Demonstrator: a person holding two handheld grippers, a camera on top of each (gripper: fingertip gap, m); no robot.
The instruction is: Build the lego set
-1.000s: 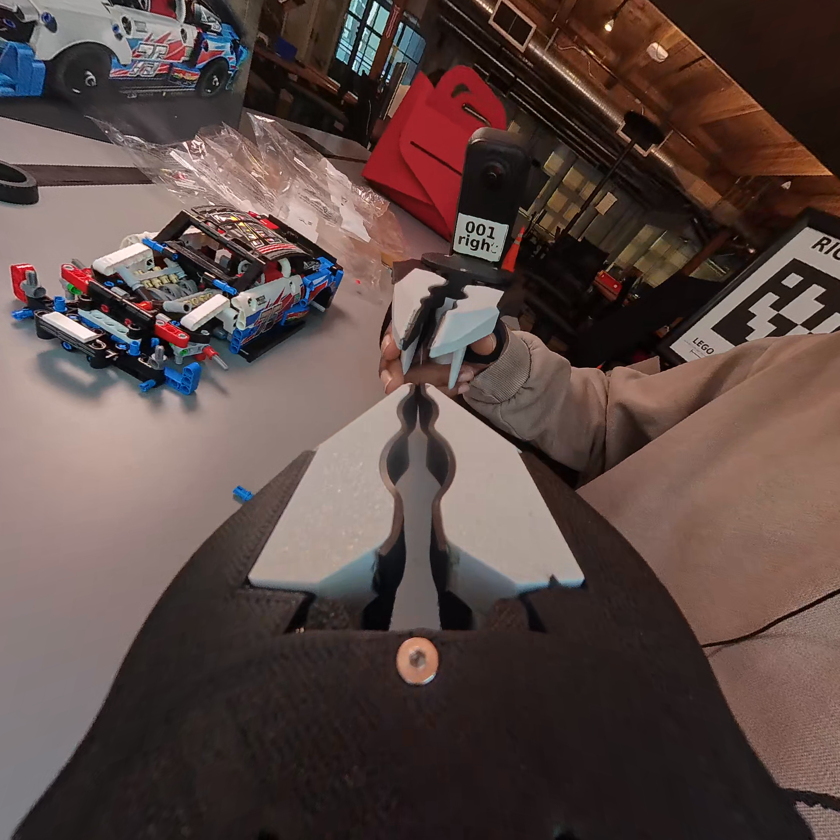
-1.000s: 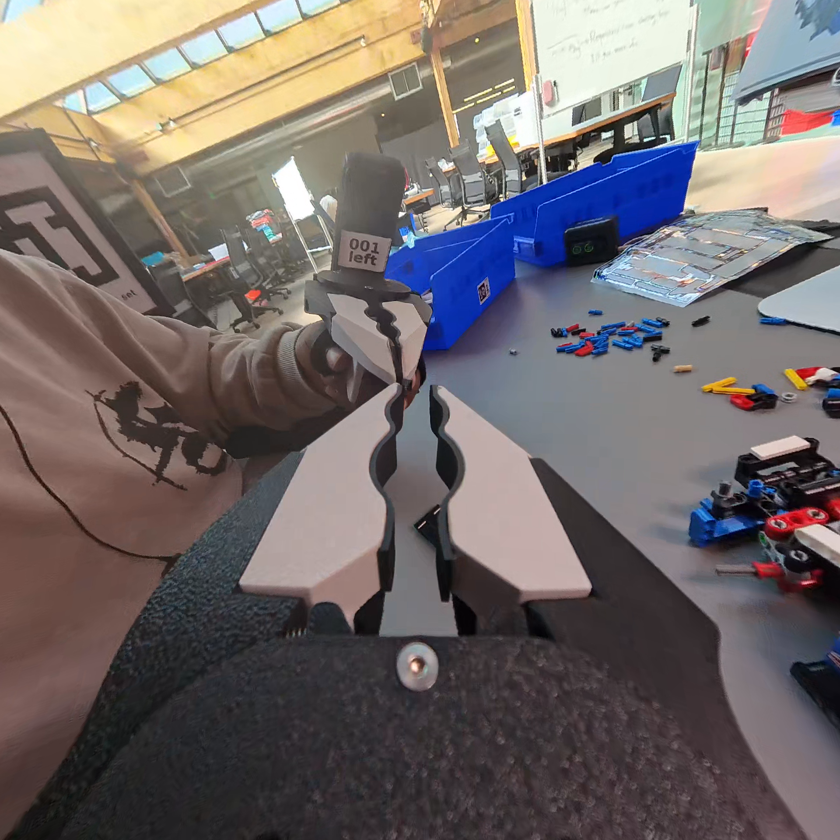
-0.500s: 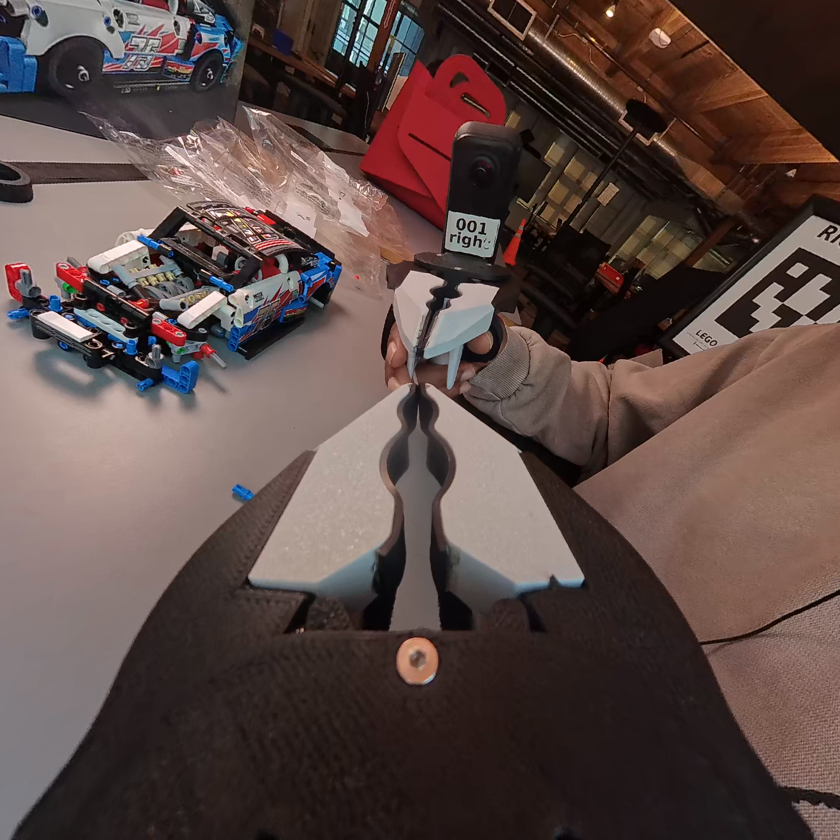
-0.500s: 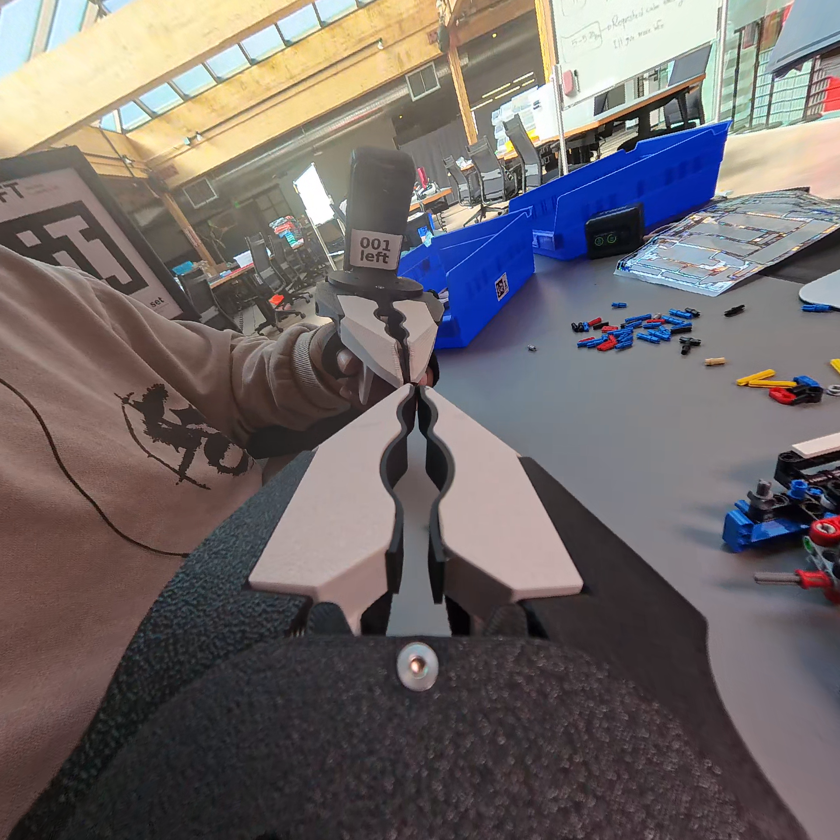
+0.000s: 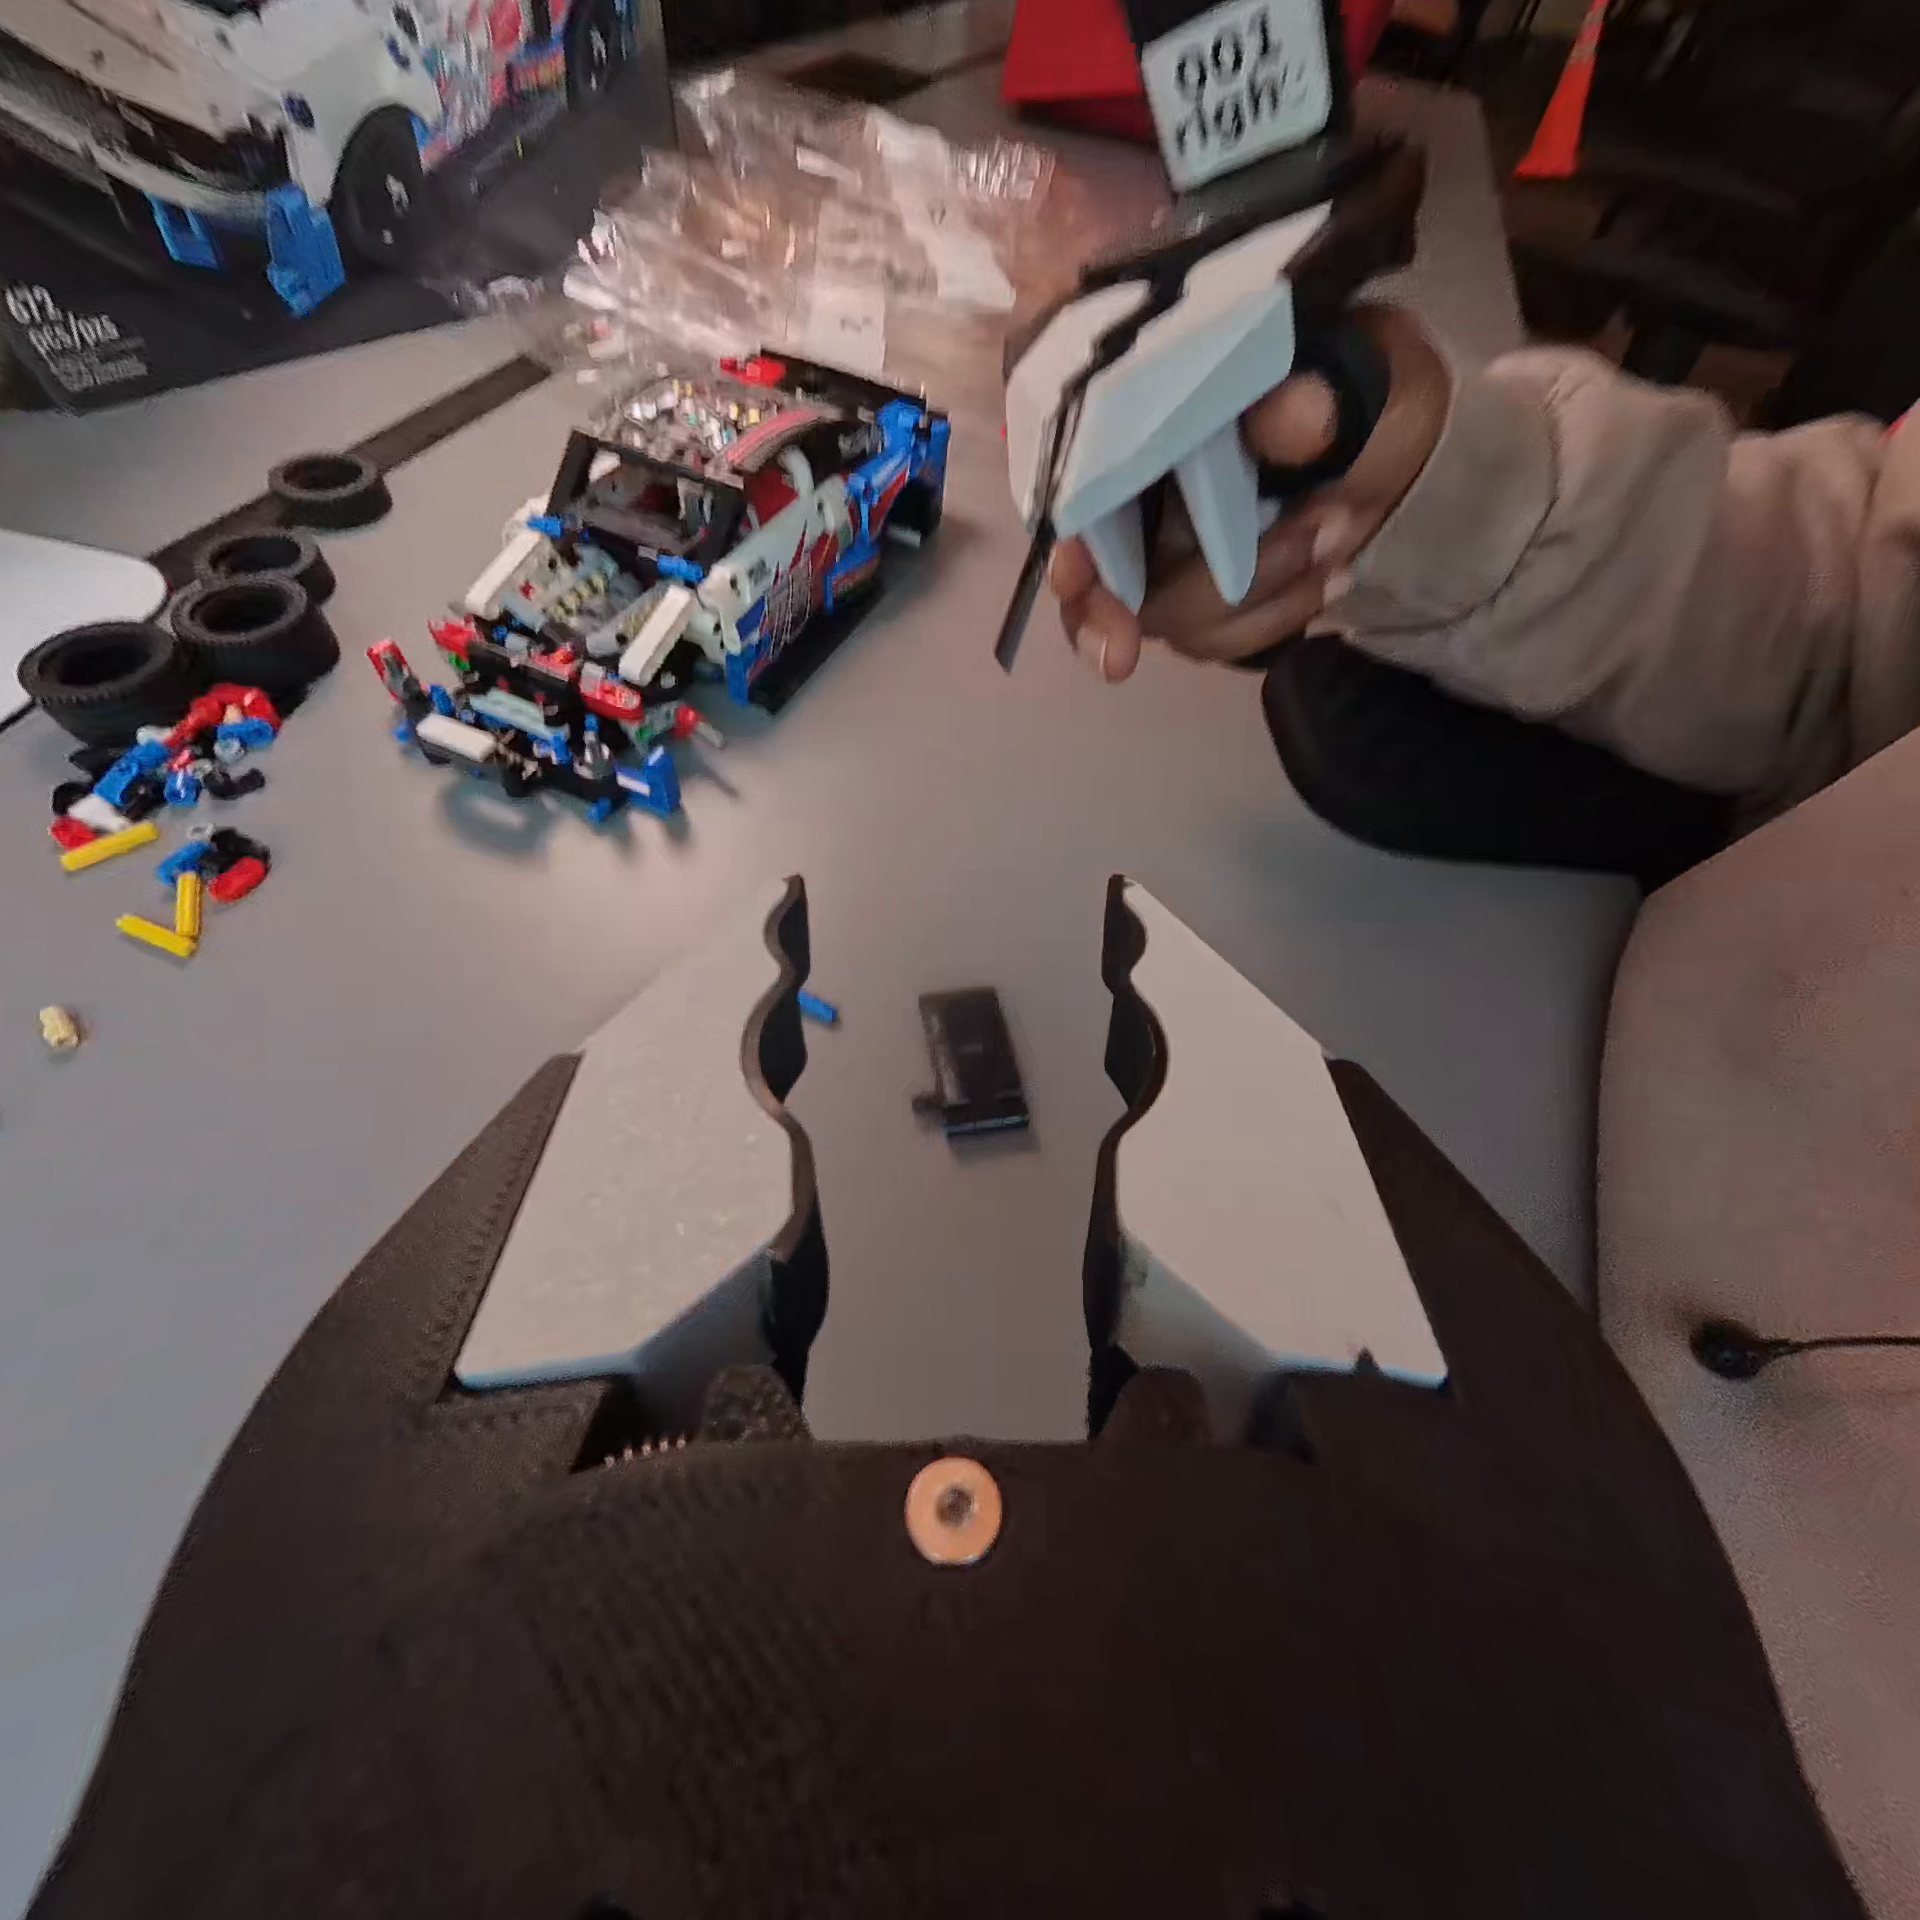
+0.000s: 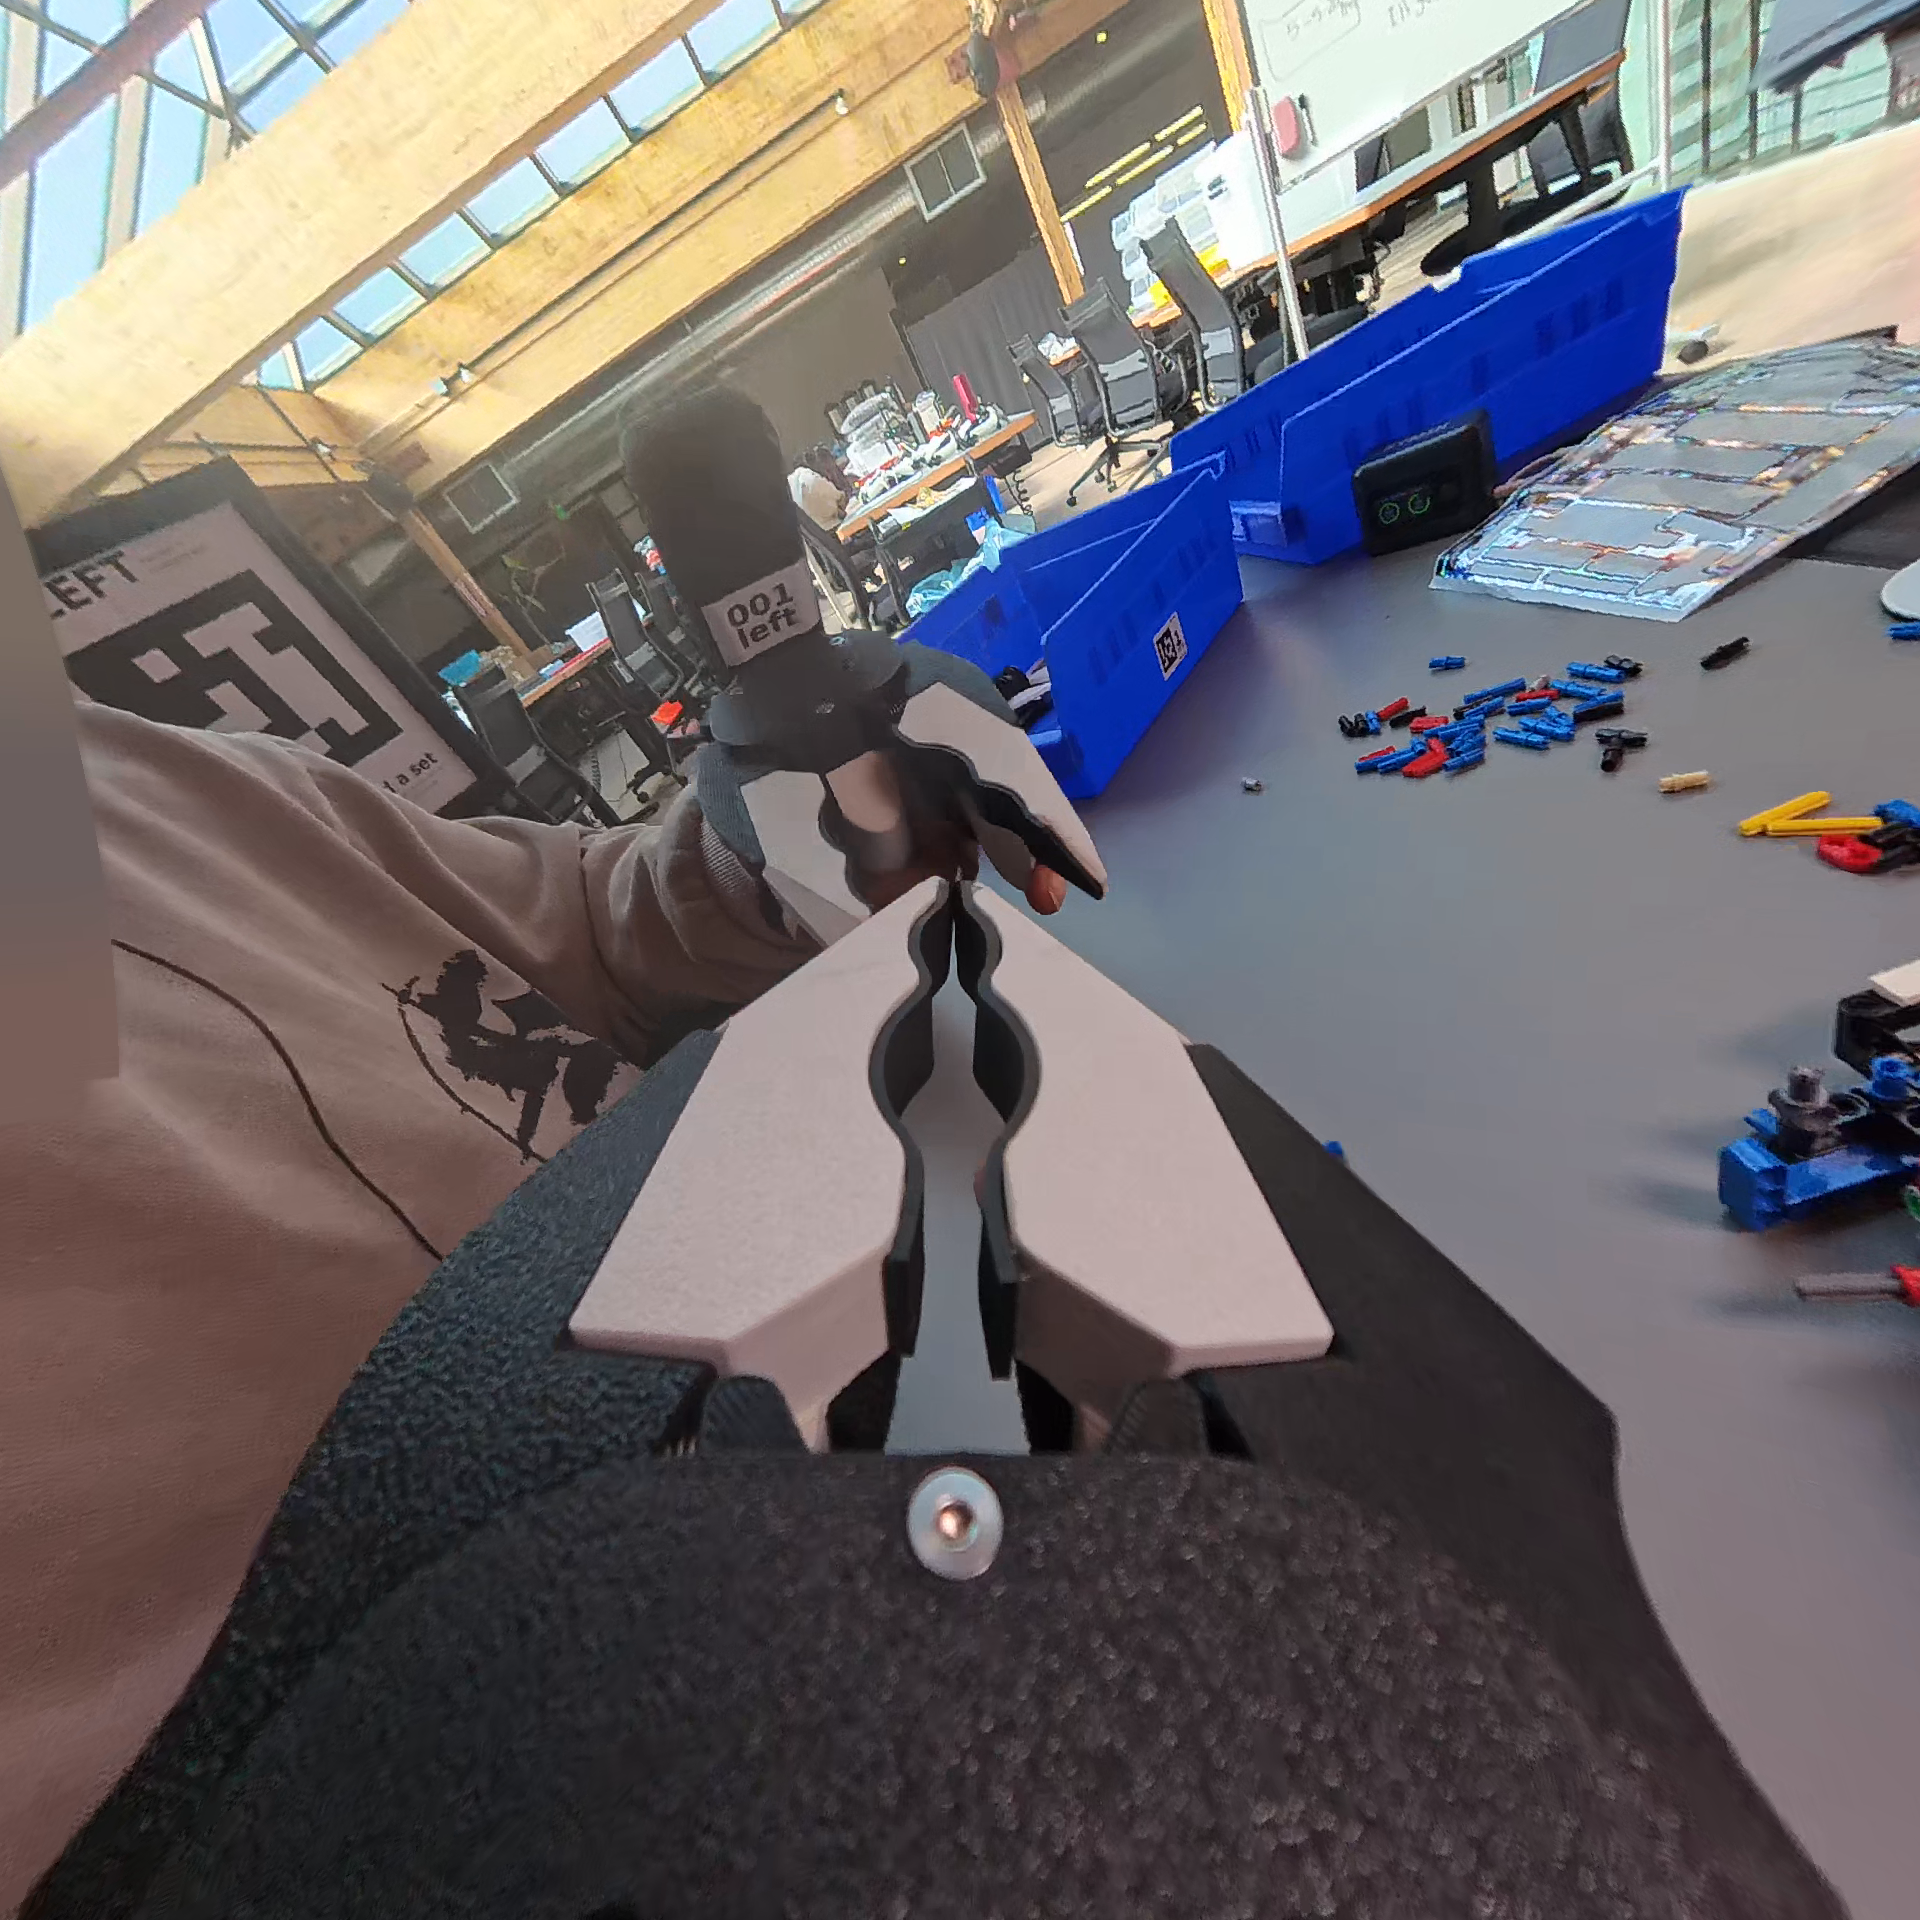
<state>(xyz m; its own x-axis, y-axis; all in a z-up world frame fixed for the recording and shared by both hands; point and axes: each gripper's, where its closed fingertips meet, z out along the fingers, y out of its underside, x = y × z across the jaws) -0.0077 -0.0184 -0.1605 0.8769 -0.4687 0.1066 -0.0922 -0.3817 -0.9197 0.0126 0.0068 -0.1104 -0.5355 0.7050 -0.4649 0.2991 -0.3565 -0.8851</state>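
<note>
The half-built Lego race car (image 5: 686,582) sits on the grey table (image 5: 312,1143), four loose black tyres (image 5: 249,623) just to its left. Nearer than the car, the left gripper (image 5: 951,894) hangs spread wide above a small black piece (image 5: 975,1060). Right of the car, the right gripper (image 6: 951,894) is clenched, empty.

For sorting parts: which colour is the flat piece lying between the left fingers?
Black flat piece; left wrist view shows it best.

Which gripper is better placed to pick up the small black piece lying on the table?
Left. The left gripper is open with the black piece lying between its fingers; the right gripper is shut.
</note>
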